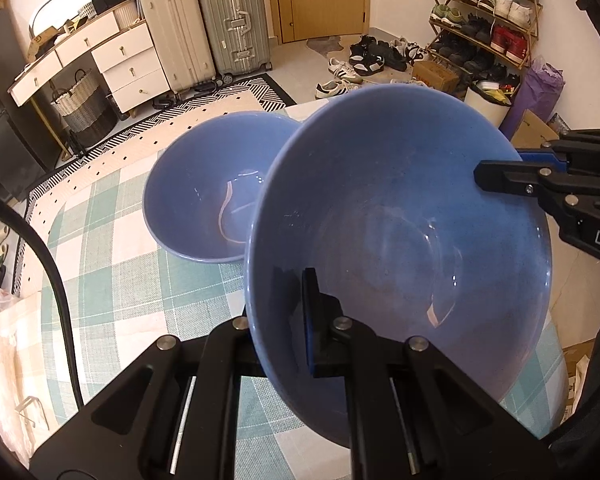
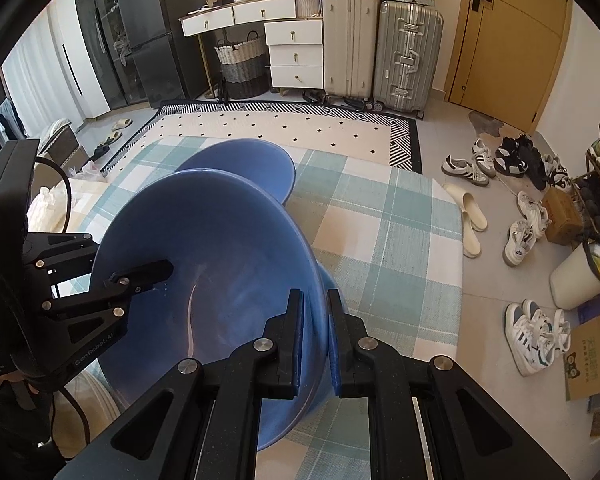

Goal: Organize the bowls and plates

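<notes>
On the checked cloth point(image 2: 380, 240), both "GenRobot.AI" grippers, left gripper point(image 1: 292, 320) and right gripper point(image 2: 315, 340), clench one blue bowl point(image 1: 380, 220).

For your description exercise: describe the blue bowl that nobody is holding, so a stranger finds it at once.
Start at the checked tablecloth. Two matching blue bowls are above it; the held bowl is gripped at its rim by both grippers. The free bowl sits beyond it on the cloth, untouched by either gripper.

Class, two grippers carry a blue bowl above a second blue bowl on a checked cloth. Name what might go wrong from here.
1. The held bowl hangs tilted, pinched only at its rim by the left gripper and right gripper; it may slip.
2. Its lower edge sits close to the second bowl; lowering off-centre could knock rims or chip them.
3. The second bowl rests near the edge of the checked cloth; a push might slide it off.
</notes>
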Motion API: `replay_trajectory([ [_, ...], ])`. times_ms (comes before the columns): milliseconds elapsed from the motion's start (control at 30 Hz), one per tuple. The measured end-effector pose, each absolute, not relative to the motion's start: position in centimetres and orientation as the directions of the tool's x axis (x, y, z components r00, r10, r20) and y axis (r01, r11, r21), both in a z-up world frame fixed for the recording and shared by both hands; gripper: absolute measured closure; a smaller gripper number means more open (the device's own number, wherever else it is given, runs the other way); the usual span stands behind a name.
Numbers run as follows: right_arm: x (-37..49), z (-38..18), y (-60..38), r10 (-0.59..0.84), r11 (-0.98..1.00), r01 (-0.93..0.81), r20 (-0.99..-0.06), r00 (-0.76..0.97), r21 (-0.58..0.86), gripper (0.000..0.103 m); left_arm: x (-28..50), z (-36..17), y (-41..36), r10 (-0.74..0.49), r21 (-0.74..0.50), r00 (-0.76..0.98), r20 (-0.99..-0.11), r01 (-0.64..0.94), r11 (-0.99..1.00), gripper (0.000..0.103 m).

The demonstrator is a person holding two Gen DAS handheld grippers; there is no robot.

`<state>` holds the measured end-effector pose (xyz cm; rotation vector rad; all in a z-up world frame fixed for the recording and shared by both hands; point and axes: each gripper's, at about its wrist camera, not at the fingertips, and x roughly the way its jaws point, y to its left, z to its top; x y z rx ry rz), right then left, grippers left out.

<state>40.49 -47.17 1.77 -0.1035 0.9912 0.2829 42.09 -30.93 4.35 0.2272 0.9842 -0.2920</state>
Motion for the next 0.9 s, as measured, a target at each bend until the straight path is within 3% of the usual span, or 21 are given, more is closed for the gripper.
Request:
replay_trajectory([
  [767, 41.7, -1.4, -46.9, 0.107, 0.963, -0.266, -0.858, 0.502, -0.035, 0.092, 44.8, 0.3, -30.5, -0.143, 0.033, 0.485, -0.863, 0.336, 0.941, 0.097],
  [900, 41.7, -1.7, -47.1, 0.096, 0.965, -0.259, -0.861, 0.5, -0.043, 0.091, 45.2, -0.1, -30.4, -0.142, 0.027, 0.476, -0.868, 0.33, 0.944, 0.093],
])
